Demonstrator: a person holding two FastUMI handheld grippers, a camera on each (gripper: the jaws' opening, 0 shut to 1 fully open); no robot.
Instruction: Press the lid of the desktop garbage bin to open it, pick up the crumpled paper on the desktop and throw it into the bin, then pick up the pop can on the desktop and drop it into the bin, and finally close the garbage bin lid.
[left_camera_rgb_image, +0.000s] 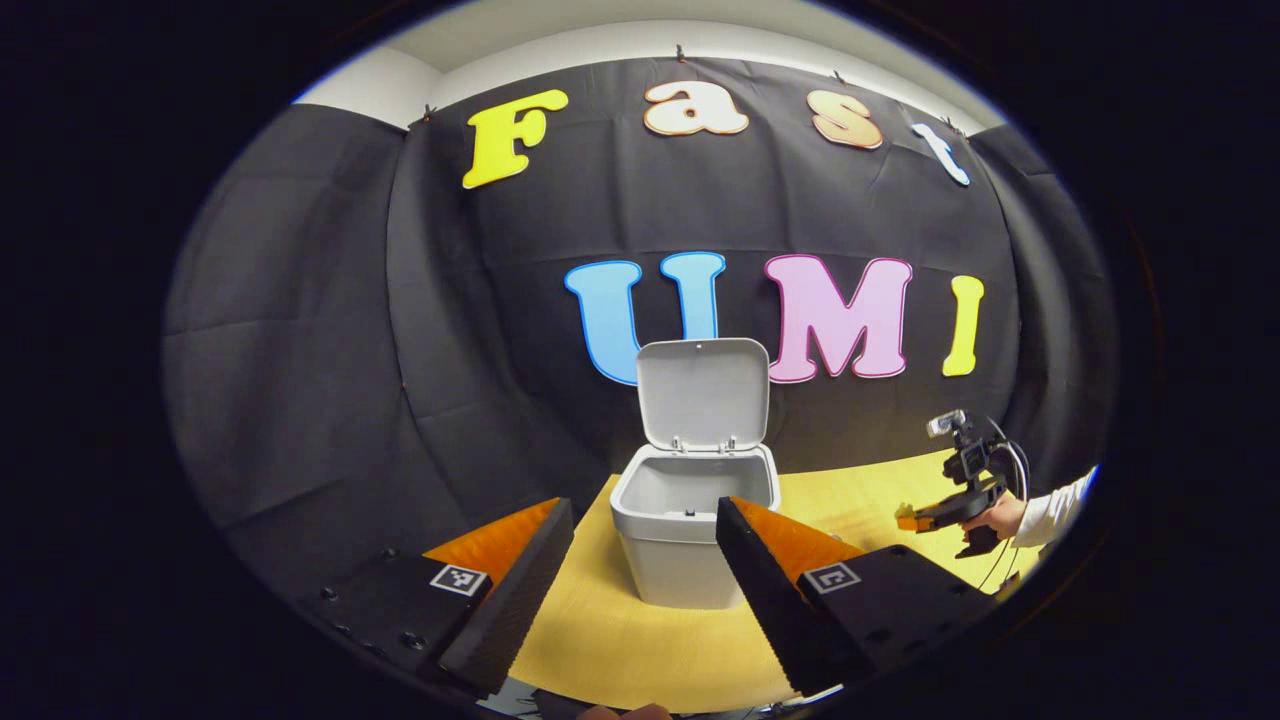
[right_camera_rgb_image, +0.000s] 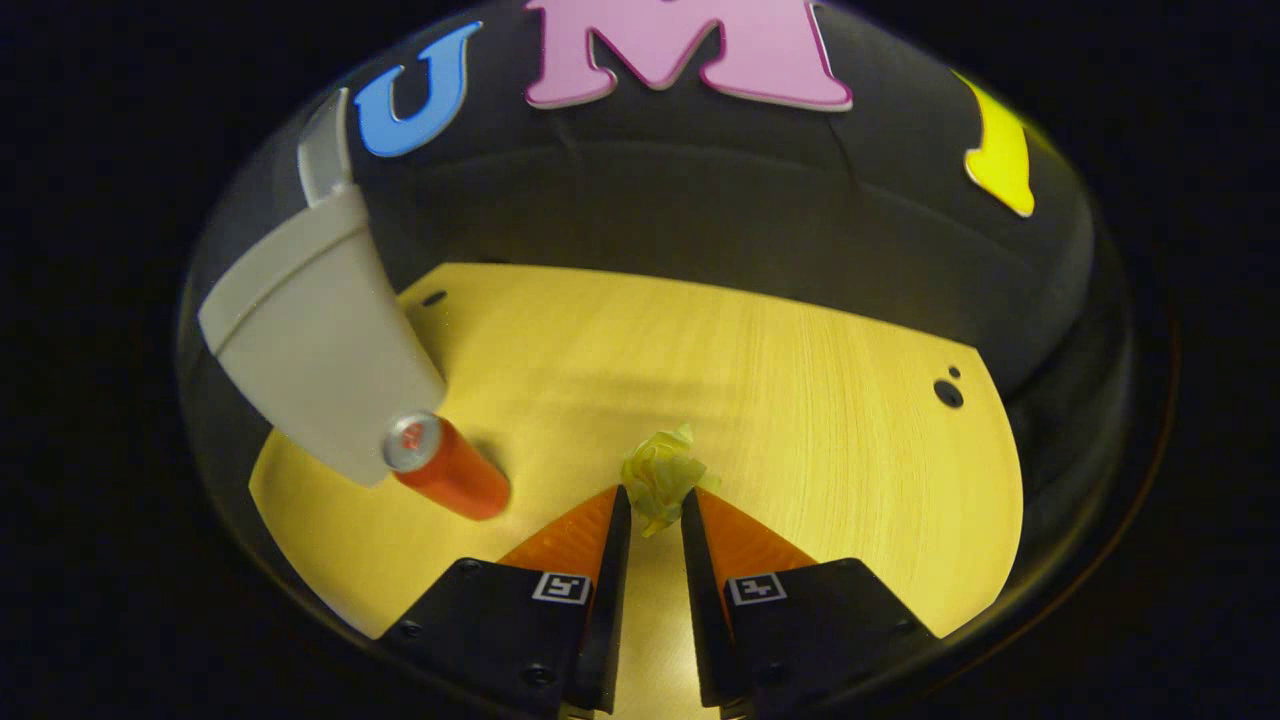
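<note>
The right gripper (right_camera_rgb_image: 652, 510) has its two fingers drawn close together on the crumpled paper (right_camera_rgb_image: 662, 478), one finger pressing on each side of the yellow ball, which sticks out past the fingertips above the yellow wooden table (right_camera_rgb_image: 800, 380). In the left gripper view the same gripper shows far off at the right, held in a hand (left_camera_rgb_image: 1003, 517) with a white sleeve (left_camera_rgb_image: 1060, 508), a small yellowish lump at its tip.

The left gripper (left_camera_rgb_image: 645, 515) is spread wide with nothing between its fingers, and it hangs in front of the bin (left_camera_rgb_image: 690, 525). The bin is grey and stands on the table near the black cloth wall (left_camera_rgb_image: 330, 330). Its lid (left_camera_rgb_image: 703, 392) stands upright on its rear hinge, so the inside of the bin is open to view from above.

In the right gripper view the bin appears at the left, and the can (right_camera_rgb_image: 445, 467) stands just beside its base. The can is orange with a silver top and looks upright, though the fisheye tilts it; whether it touches the bin I cannot tell. The paper lies well to the right of the can, with bare table between them. A few small dark holes mark the table near its far edge.
</note>
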